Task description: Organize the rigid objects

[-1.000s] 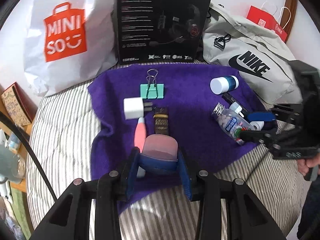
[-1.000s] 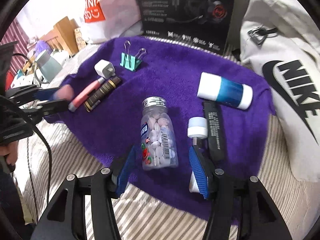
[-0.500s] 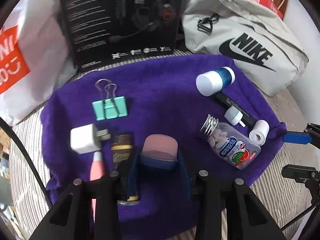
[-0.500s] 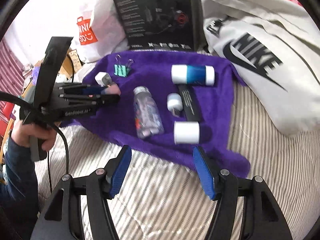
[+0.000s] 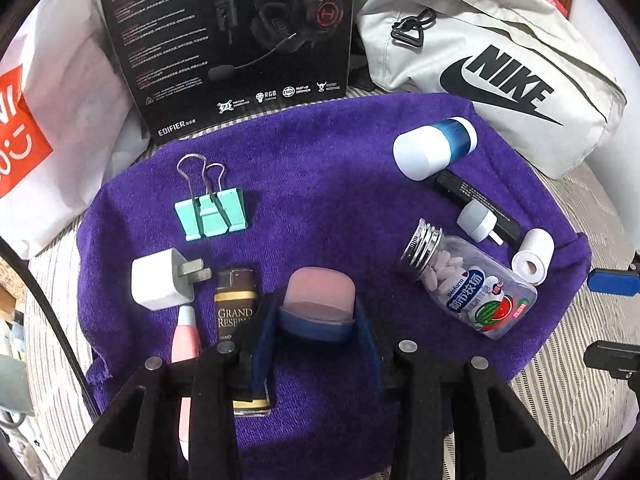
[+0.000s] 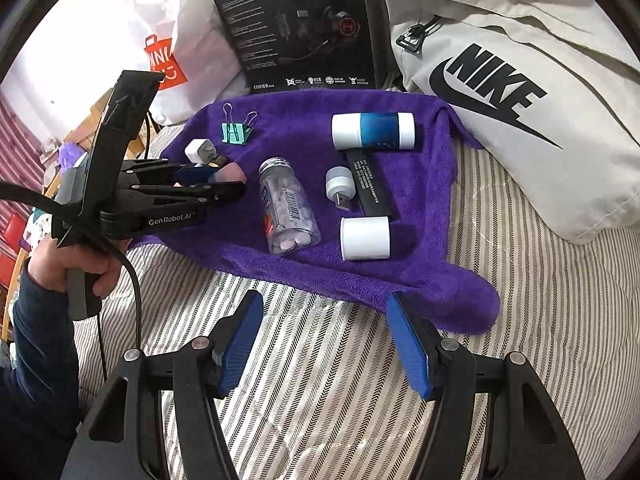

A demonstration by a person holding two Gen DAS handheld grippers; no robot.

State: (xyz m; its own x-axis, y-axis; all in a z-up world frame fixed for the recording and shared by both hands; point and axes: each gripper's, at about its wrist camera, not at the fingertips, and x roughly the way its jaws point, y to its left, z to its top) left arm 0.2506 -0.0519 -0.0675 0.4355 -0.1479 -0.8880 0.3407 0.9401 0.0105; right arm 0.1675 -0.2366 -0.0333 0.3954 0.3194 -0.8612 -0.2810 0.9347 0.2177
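My left gripper (image 5: 316, 332) is shut on a pink and blue eraser-like block (image 5: 320, 296), held low over the purple towel (image 5: 320, 184). From the right wrist view, the left gripper (image 6: 228, 182) hovers at the towel's left side. On the towel lie a teal binder clip (image 5: 210, 212), a white charger plug (image 5: 160, 280), a brown lighter (image 5: 235, 300), a pink pen (image 5: 186, 332), a tablet bottle (image 6: 286, 208), a white roll (image 6: 365, 238), a small white adapter (image 6: 340, 184), a black bar (image 6: 370, 188) and a white-blue cylinder (image 6: 372, 130). My right gripper (image 6: 324, 328) stands open over the striped bedding, short of the towel's near edge.
A black headset box (image 5: 228, 40) stands behind the towel, with a white shopping bag (image 5: 60, 92) to its left and a grey Nike bag (image 5: 500, 60) to its right. Striped bedding (image 6: 320, 380) surrounds the towel. A hand (image 6: 68, 264) holds the left gripper's handle.
My left gripper carried the pink block forward and to the right over the towel. The right gripper drew back from the tablet bottle, off the towel onto the bedding; the white roll now lies on the towel.
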